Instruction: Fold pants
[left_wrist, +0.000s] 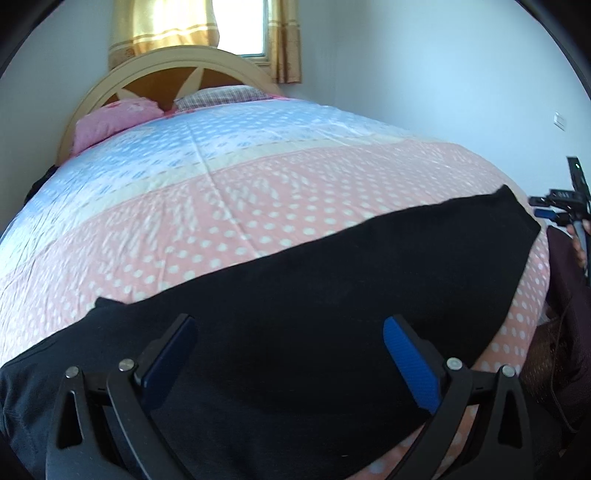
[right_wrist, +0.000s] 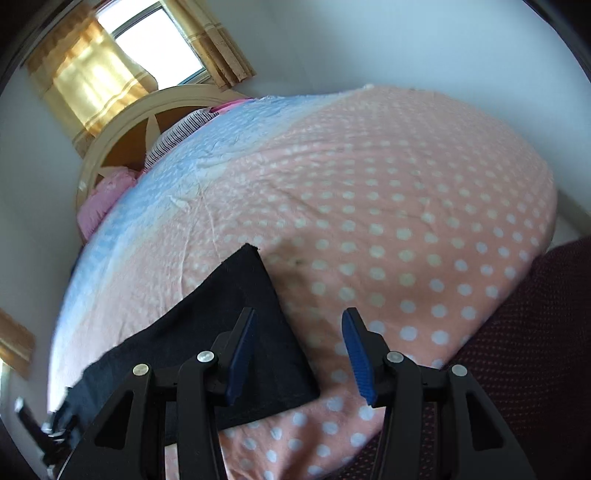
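A bed (left_wrist: 258, 192) covered by a pink-and-blue dotted quilt is shown against pale walls, a curtained window (left_wrist: 255, 26) behind its headboard (left_wrist: 162, 74). Black pants (left_wrist: 332, 280) are spread flat along the near edge. The left gripper (left_wrist: 290, 354) and right gripper (right_wrist: 298, 354) are held above them, both pairs of jaws apart and empty.
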